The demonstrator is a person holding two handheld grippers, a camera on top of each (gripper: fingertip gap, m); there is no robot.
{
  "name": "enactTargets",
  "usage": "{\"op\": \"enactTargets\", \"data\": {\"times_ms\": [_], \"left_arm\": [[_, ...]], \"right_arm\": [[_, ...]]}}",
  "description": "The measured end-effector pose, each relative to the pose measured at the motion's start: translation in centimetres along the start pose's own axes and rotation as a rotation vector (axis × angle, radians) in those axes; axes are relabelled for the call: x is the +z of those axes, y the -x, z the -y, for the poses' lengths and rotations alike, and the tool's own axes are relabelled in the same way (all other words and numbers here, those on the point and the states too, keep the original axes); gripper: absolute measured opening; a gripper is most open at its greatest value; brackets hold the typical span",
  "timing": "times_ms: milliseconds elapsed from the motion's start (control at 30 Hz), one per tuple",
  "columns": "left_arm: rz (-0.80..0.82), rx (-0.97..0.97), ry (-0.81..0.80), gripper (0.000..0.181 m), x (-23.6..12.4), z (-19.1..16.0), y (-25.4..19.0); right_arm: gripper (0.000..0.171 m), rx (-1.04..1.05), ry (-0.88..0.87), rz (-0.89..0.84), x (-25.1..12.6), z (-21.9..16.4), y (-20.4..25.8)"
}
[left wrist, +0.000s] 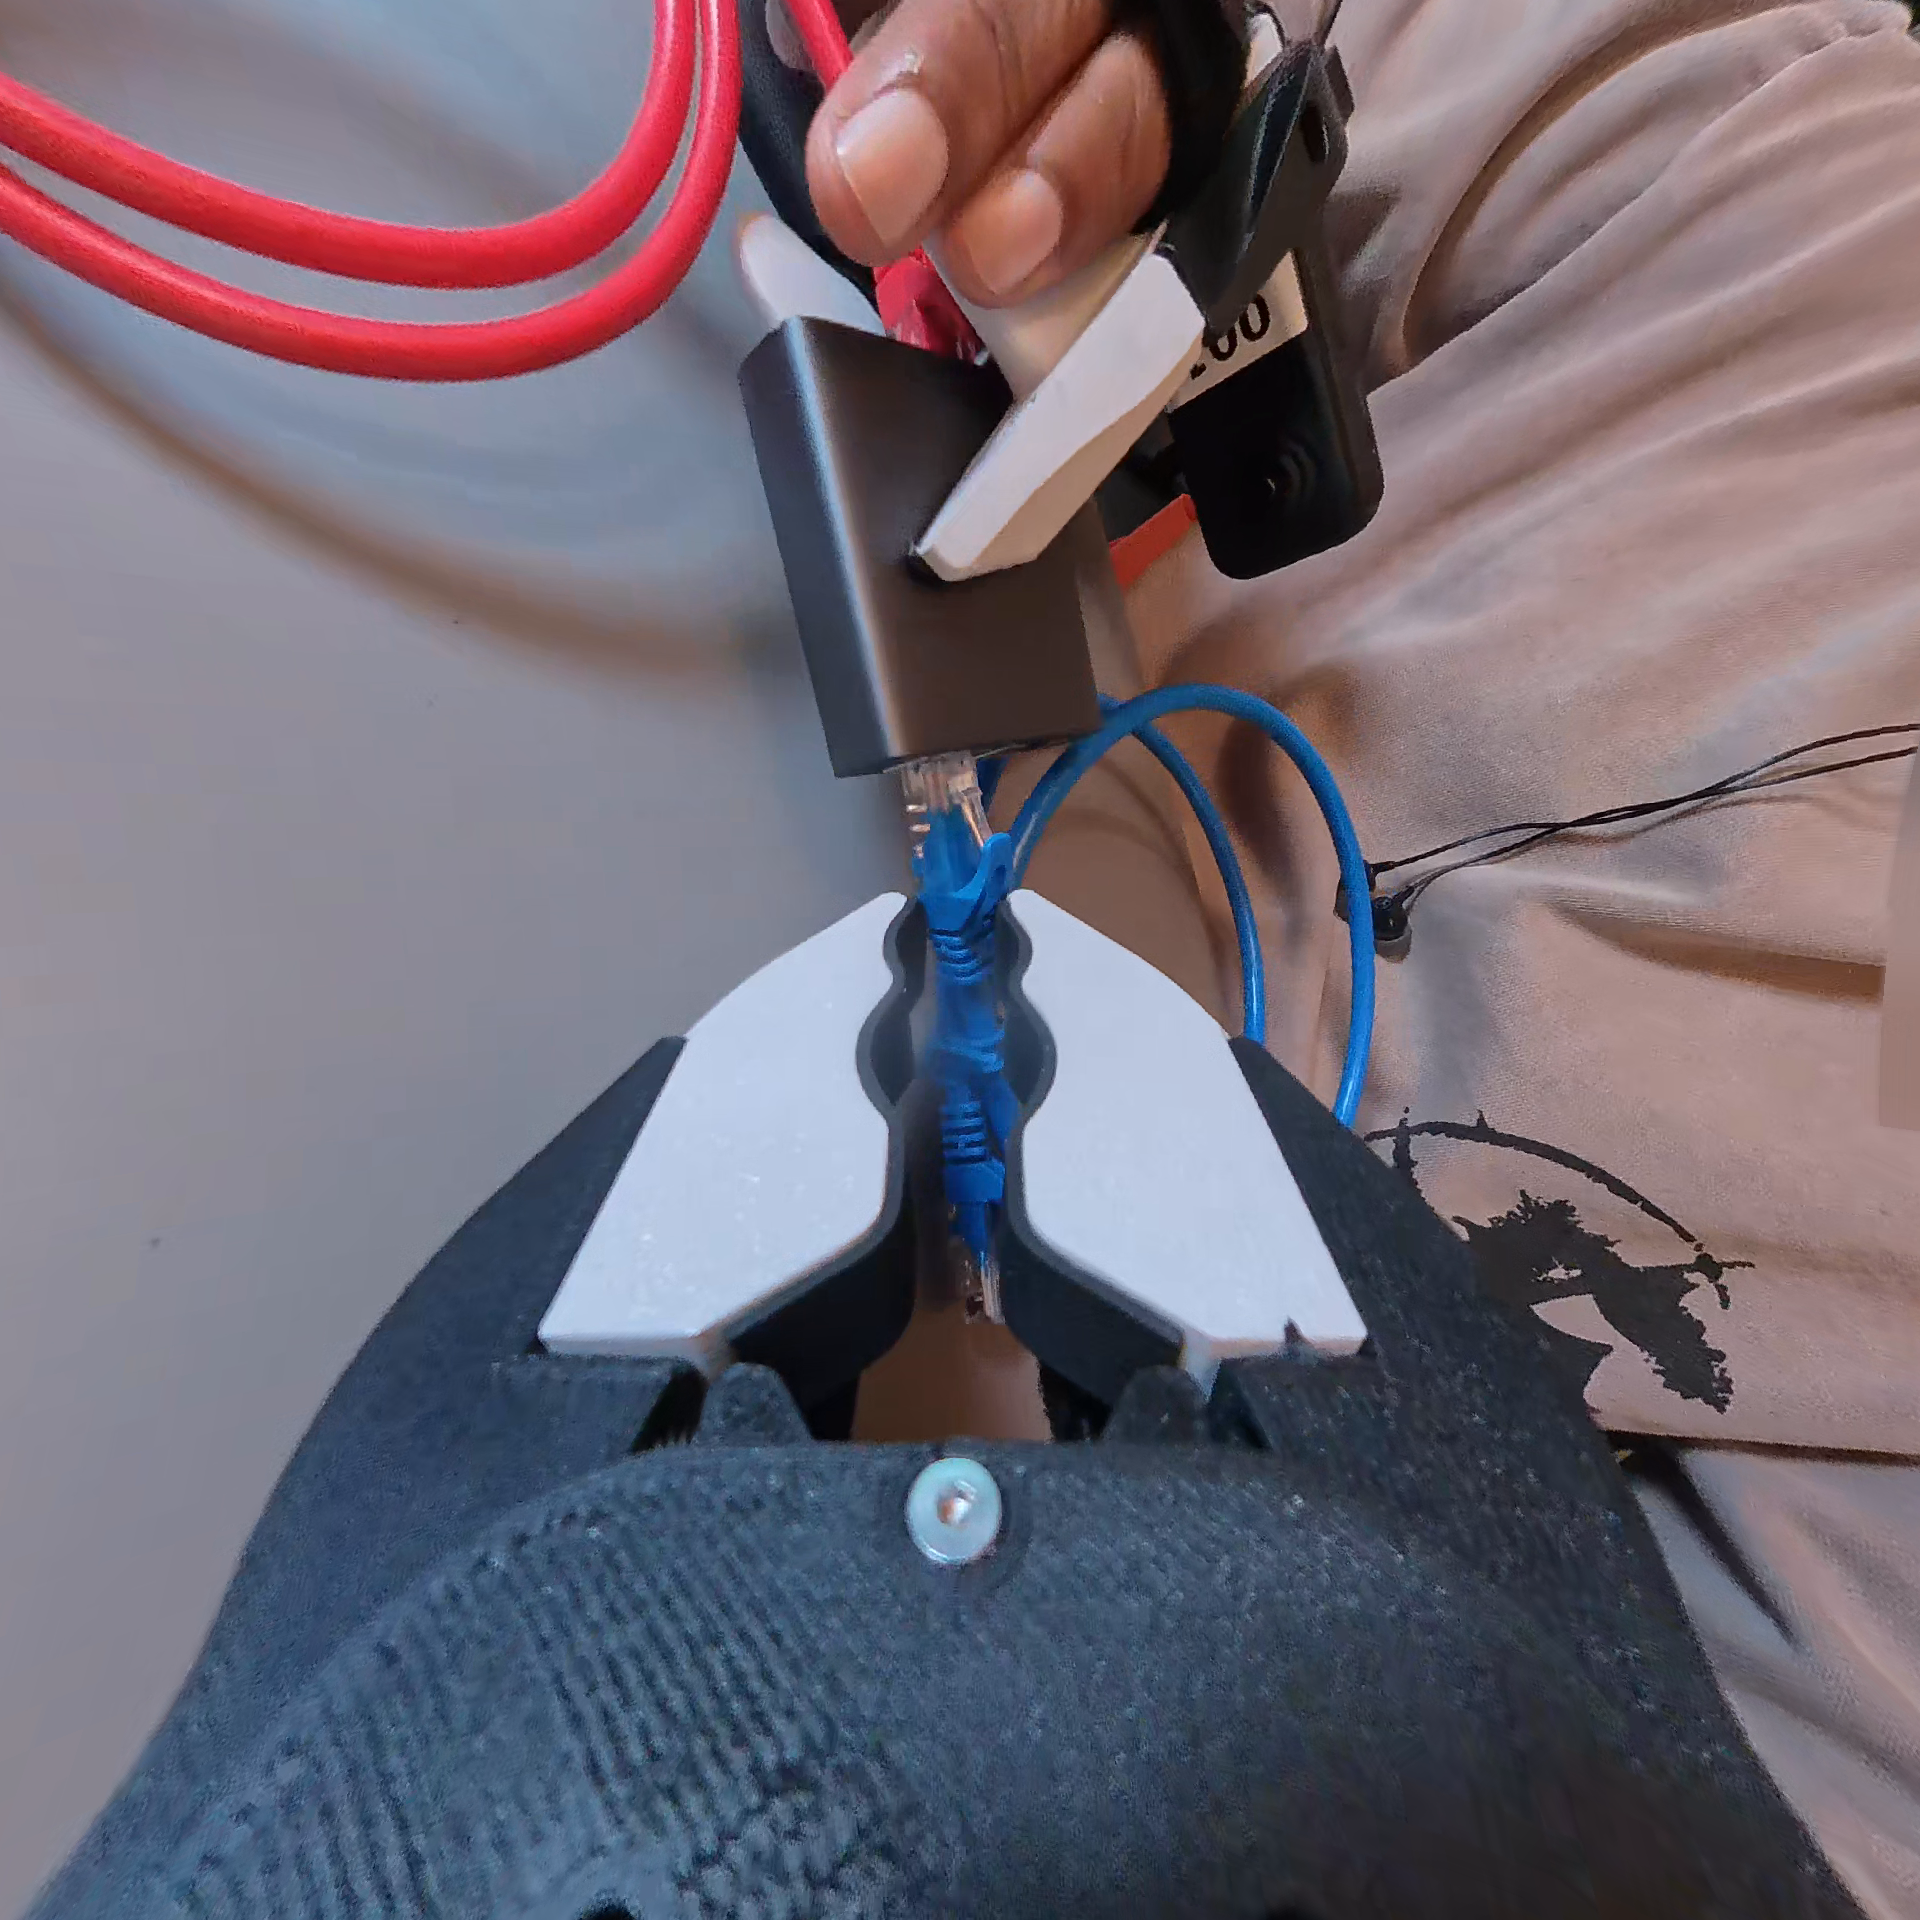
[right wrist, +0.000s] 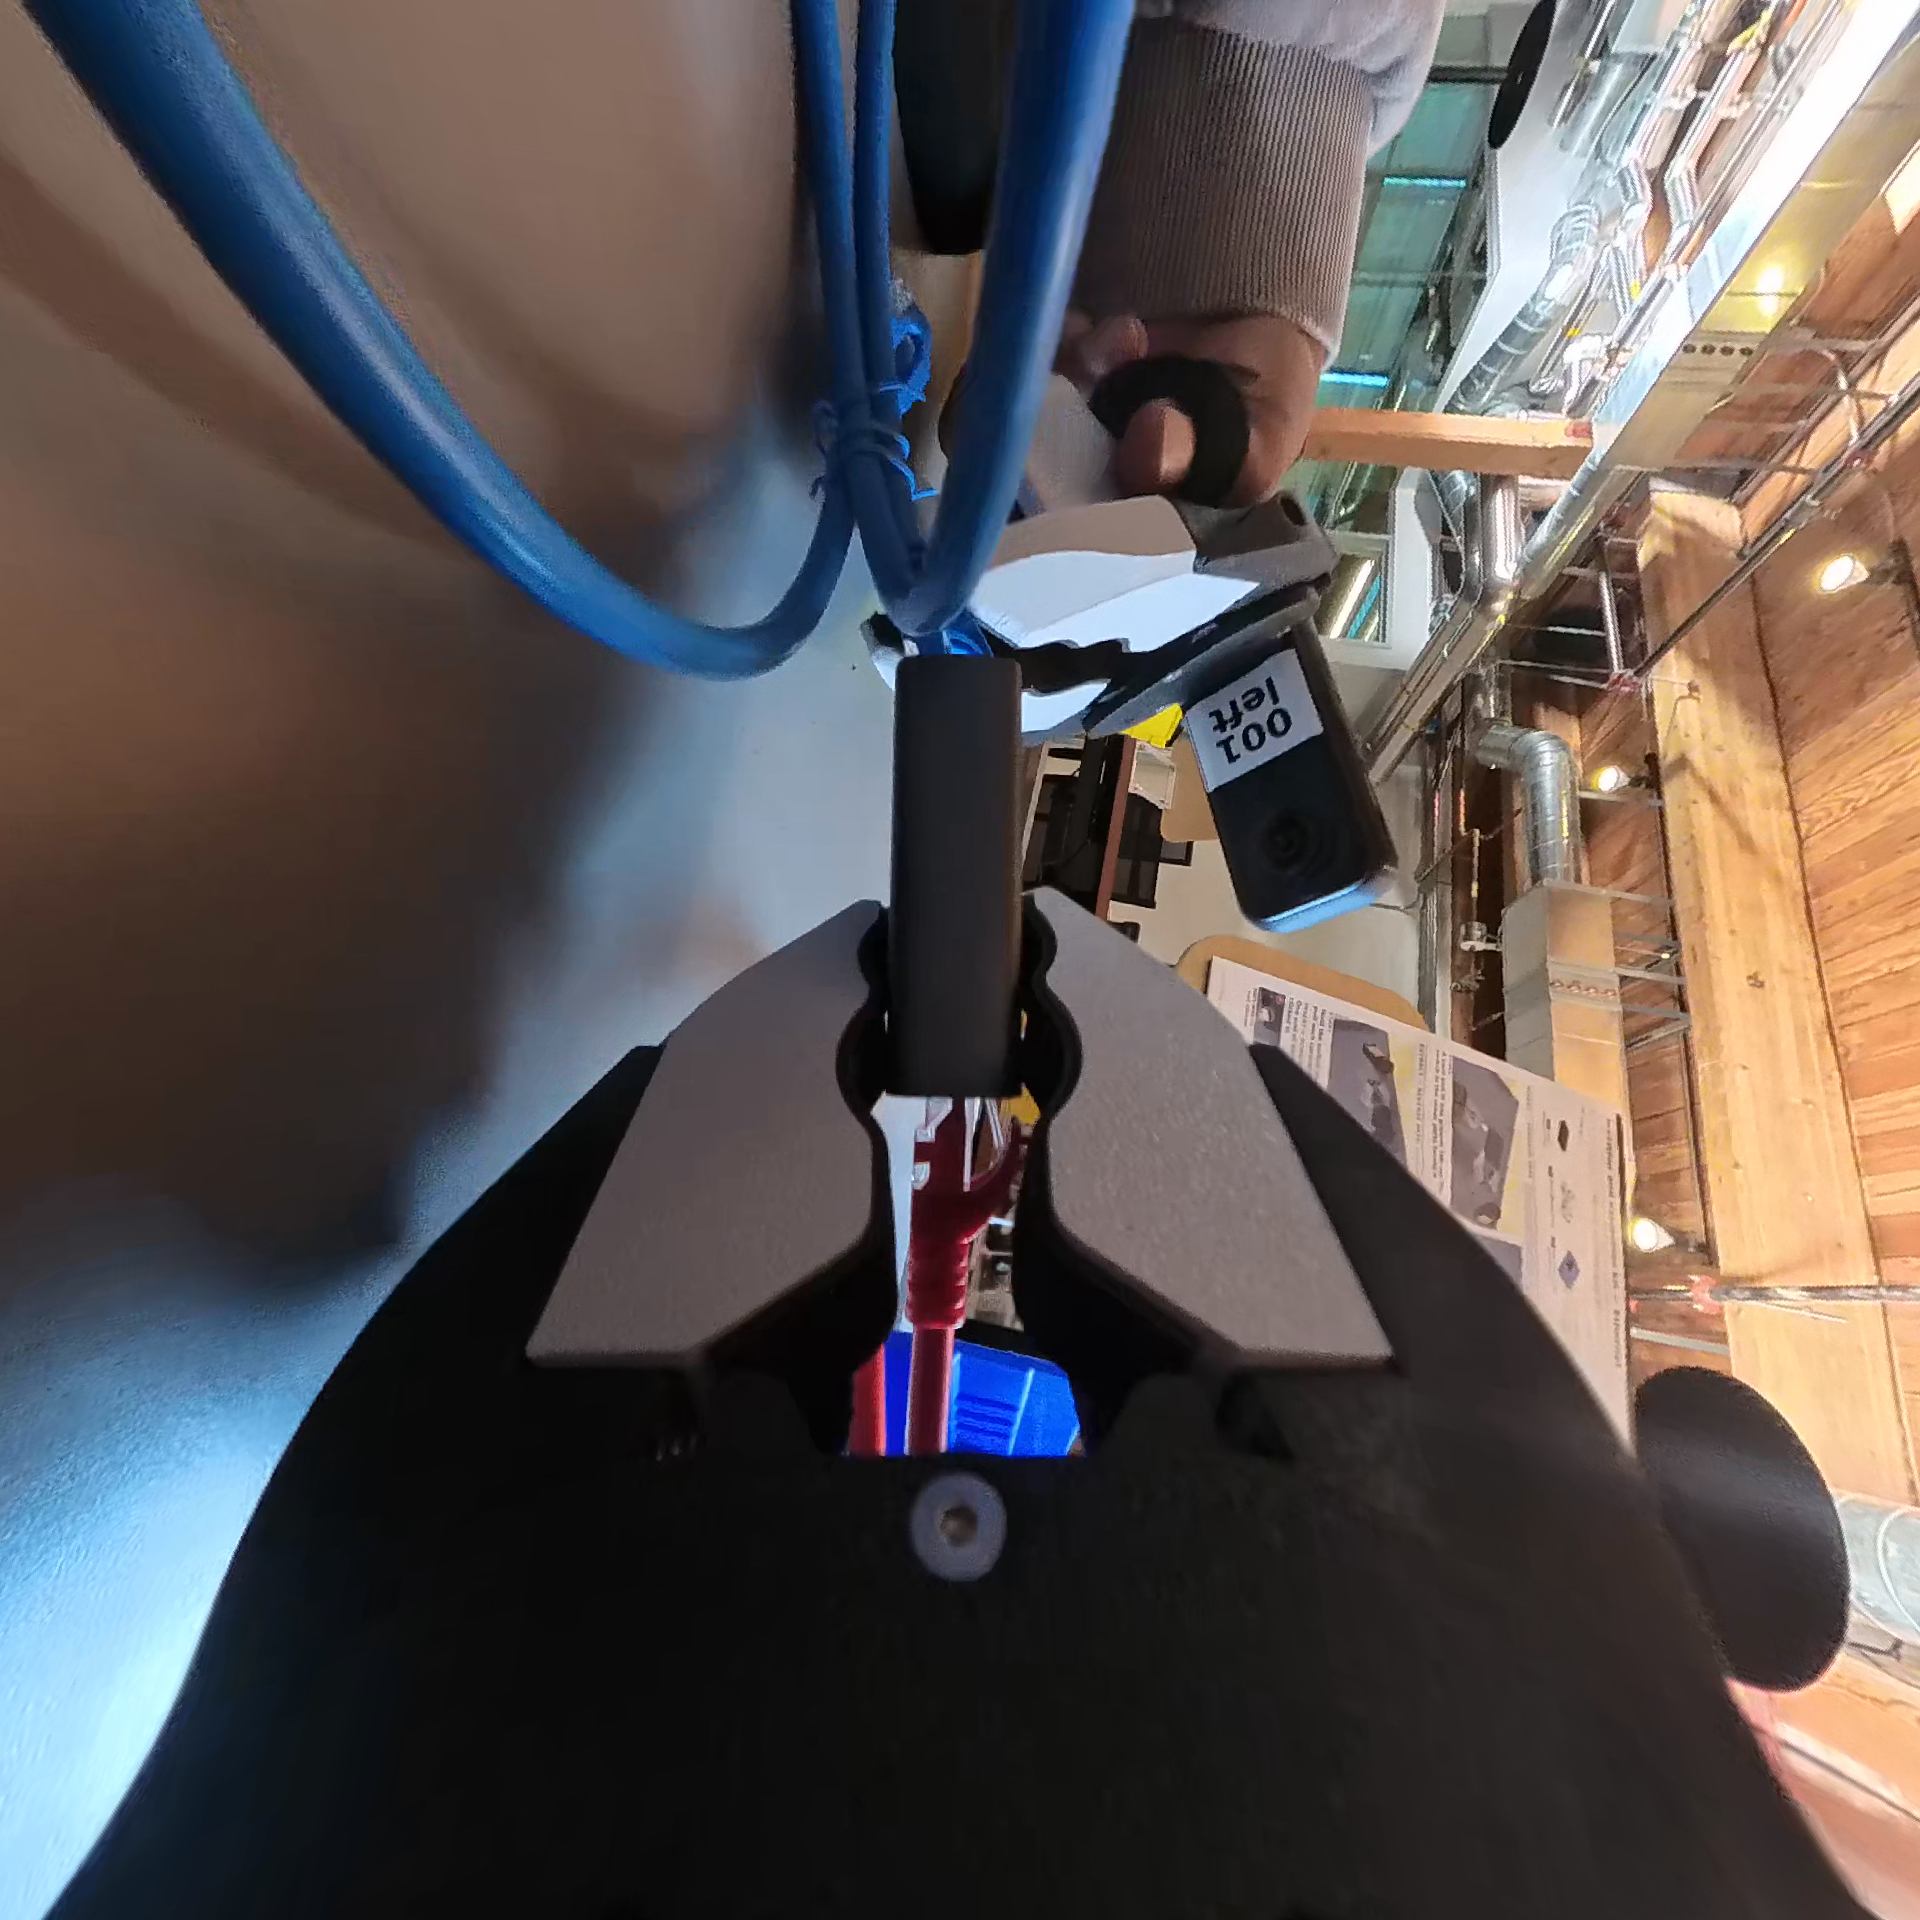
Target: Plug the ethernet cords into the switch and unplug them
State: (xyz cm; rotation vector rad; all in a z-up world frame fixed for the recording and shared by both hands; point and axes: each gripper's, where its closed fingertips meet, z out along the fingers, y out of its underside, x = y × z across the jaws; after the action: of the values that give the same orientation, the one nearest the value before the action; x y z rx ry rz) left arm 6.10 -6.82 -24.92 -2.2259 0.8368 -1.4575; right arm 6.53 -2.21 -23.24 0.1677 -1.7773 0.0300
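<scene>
At the centre of the left wrist view, the left hand-held gripper (left wrist: 961,914) pinched the blue ethernet cord's ribbed boot (left wrist: 961,971), its clear plug (left wrist: 940,781) seated in the small dark rectangular metal switch (left wrist: 925,561). The right hand-held gripper (right wrist: 954,925) clamped that switch, a red ethernet cord (right wrist: 940,1226) already plugged beneath. Judged step: seating or freeing blue; next, a straight pull with the latch pressed.

matt dark switch (left wrist: 914,551); glossy (rubbery) red cord (left wrist: 343,281)

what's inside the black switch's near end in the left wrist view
A clear plug of the blue cord sits in its port on the switch; how deep it goes is hidden by the casing.
</scene>
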Motion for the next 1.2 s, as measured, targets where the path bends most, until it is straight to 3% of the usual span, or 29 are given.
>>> {"op": "enactTargets", "data": {"times_ms": [333, 500, 733, 1000, 1200], "left_arm": [[-0.056, 0.036, 0.168, 0.012, 0.6, -0.1, -1.4], [-0.057, 0.091, 0.036, 0.012, 0.4, 0.9, -2.2], [-0.095, 0.144, 0.062, 0.013, 1.1, -0.6, -3.5], [0.247, 0.250, -0.246, 0.014, -4.6, 3.5, -1.7], [0.509, 0.347, -0.245, 0.024, -5.6, 2.7, -0.7]], "right_arm": [[0.021, -0.109, -0.065, 0.059, -0.7, 1.7, -0.7], [0.021, -0.072, -0.054, 0.036, -1.3, 1.6, -1.6], [0.021, -0.100, -0.134, 0.086, -1.3, 4.1, -1.3], [0.021, 0.057, 0.040, -0.039, 0.5, -1.0, -3.7], [0.021, 0.097, 0.047, -0.052, 1.8, -0.9, -3.9]]}}
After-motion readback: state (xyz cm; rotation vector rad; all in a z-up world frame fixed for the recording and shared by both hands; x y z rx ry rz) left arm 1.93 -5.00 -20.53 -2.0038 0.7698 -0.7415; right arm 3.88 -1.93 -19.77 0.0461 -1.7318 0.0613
